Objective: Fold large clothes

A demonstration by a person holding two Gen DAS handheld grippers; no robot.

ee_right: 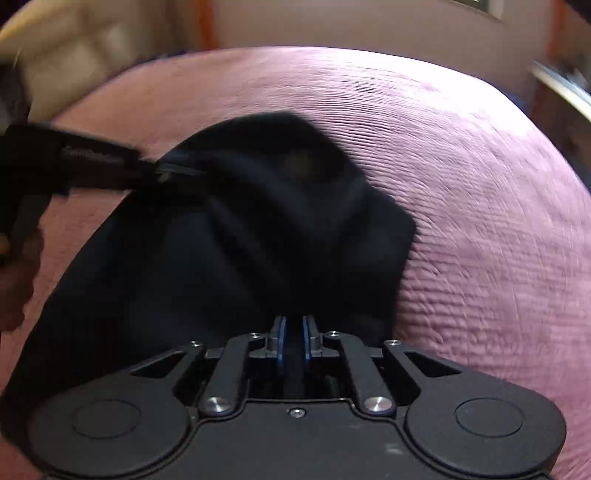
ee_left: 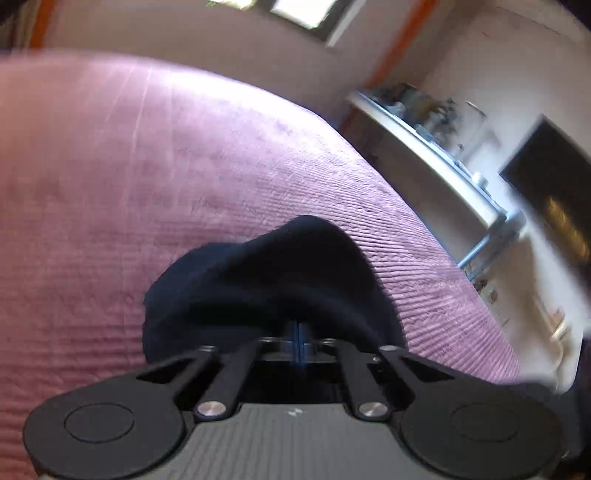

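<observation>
Left gripper [ee_left: 299,332]: in its own view the two blue pads are pressed almost together, with dark cloth bunched right over them. The tongs are closed on the dark garment [ee_left: 266,280]. In the right wrist view the same tool [ee_right: 173,173] comes in from the left side and its tips go into a fold at the garment's upper left edge.

Right gripper [ee_right: 293,339]: the blue pads [ee_right: 281,341] stand a little apart, with a narrow dark gap between them. The cloth lies right in front of the tips and seems to run into the gap, but the picture is blurred and dark there, so I cannot tell if the tongs are gripping it.

Dark garment [ee_right: 236,251]: navy or black, crumpled, with several deep folds that run from the left gripper's tips toward the lower right. It lies on the bed and fills the middle and left of the right wrist view. In the left wrist view only a rounded hump of it shows, just ahead of the tongs.

Bed cover [ee_left: 147,184]: pink-purple, with fine ribbed texture, under the garment on all sides.

White shelf [ee_left: 424,147]: beside the bed at the right in the left wrist view, with small blurred objects on it.

Window [ee_left: 299,11]: bright, in the wall beyond the bed.
</observation>
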